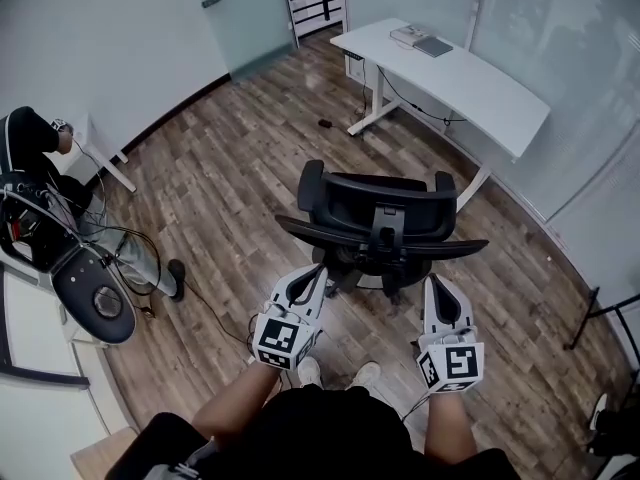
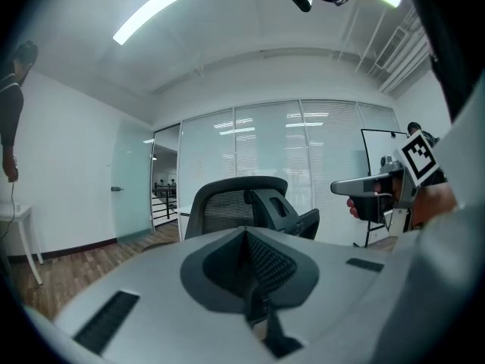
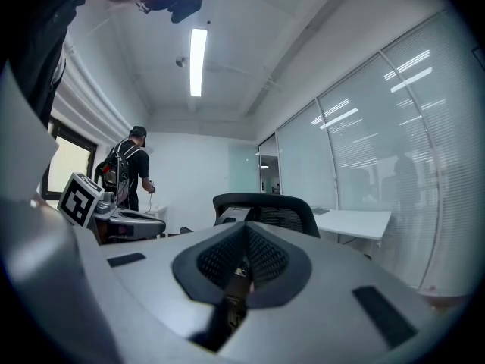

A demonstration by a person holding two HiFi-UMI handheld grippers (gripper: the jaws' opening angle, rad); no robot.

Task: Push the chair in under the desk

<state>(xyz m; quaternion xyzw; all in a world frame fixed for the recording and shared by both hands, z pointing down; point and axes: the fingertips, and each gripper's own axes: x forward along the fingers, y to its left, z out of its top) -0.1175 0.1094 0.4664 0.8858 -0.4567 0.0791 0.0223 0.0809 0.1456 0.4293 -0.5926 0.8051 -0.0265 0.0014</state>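
A black mesh office chair point(image 1: 375, 218) stands on the wood floor with its back toward me, some way short of the white desk point(image 1: 450, 73) at the upper right. My left gripper point(image 1: 320, 268) is shut and empty, its tip close behind the chair's left side. My right gripper point(image 1: 433, 280) is also shut and empty, just behind the chair's right side. Whether either tip touches the chair I cannot tell. In the left gripper view the closed jaws point(image 2: 246, 237) point at the chair back point(image 2: 235, 203). In the right gripper view the closed jaws point(image 3: 244, 233) face the chair point(image 3: 265, 207), with the desk point(image 3: 356, 222) beyond.
Books point(image 1: 420, 40) lie on the desk's far end. A person point(image 1: 30, 148) sits by a small white table at the left, with cables point(image 1: 130, 238) on the floor. Glass walls run behind the desk, and a stand's leg point(image 1: 600, 313) is at the right.
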